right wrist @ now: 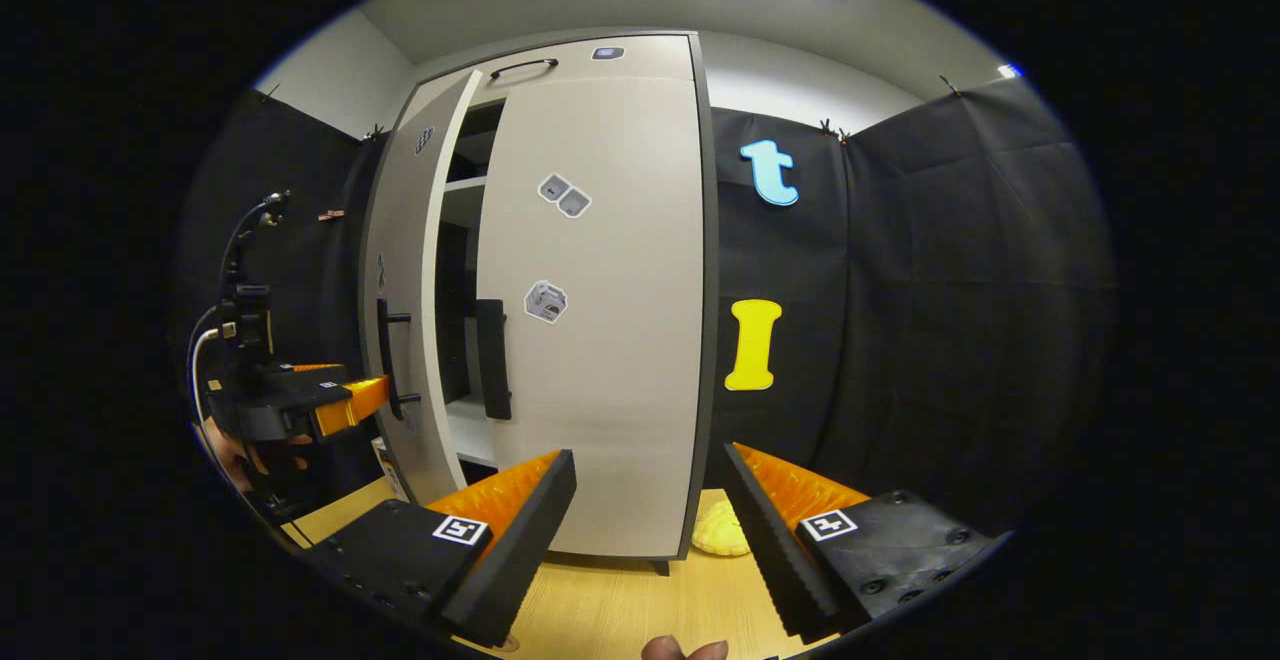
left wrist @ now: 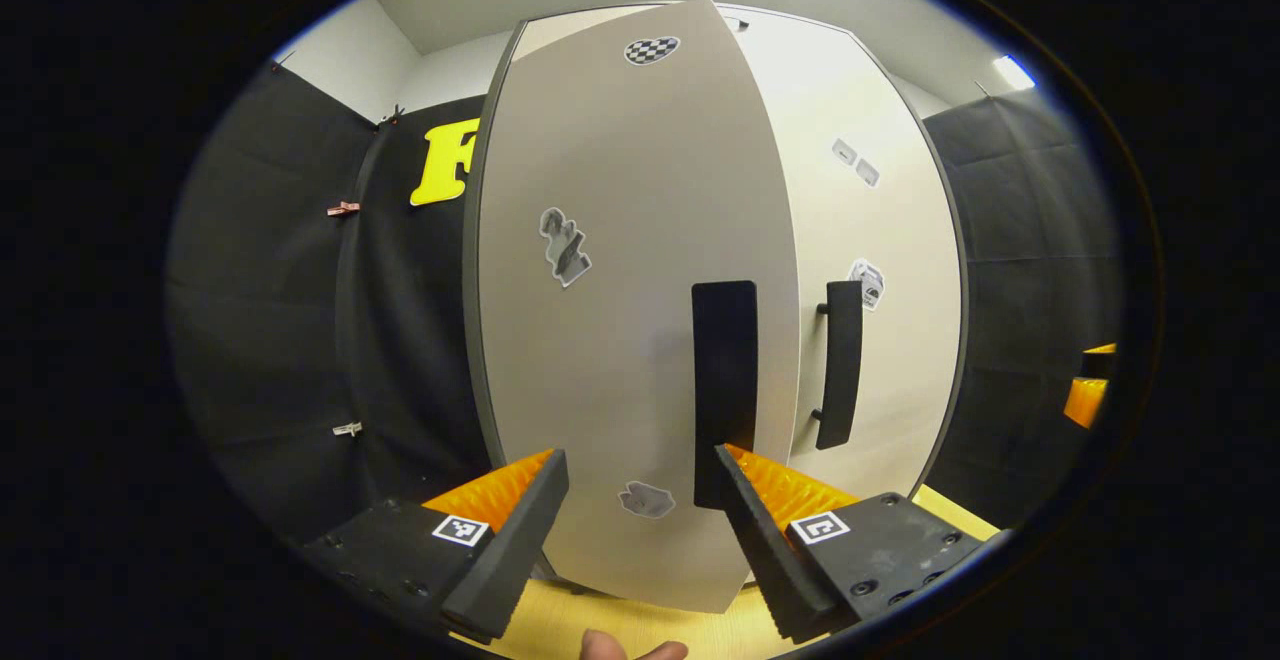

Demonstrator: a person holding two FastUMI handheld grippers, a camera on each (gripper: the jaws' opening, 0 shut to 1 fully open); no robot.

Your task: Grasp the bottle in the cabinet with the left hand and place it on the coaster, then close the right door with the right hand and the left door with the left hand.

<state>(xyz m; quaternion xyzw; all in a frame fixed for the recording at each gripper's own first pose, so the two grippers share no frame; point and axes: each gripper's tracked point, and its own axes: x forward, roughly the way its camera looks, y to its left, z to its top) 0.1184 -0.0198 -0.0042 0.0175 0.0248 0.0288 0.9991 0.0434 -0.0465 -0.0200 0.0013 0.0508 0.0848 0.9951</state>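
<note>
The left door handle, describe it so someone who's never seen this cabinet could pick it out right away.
Find the tall pale cabinet against the black cloth wall. Its left door stands ajar, leaving a dark gap beside the right door. The left door handle is the black vertical bar at mid height on that angled door, just past the left gripper, unlike the right handle across the gap.

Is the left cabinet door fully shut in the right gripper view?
No, the left door stands ajar, with a dark gap showing shelves between it and the right door.
</note>
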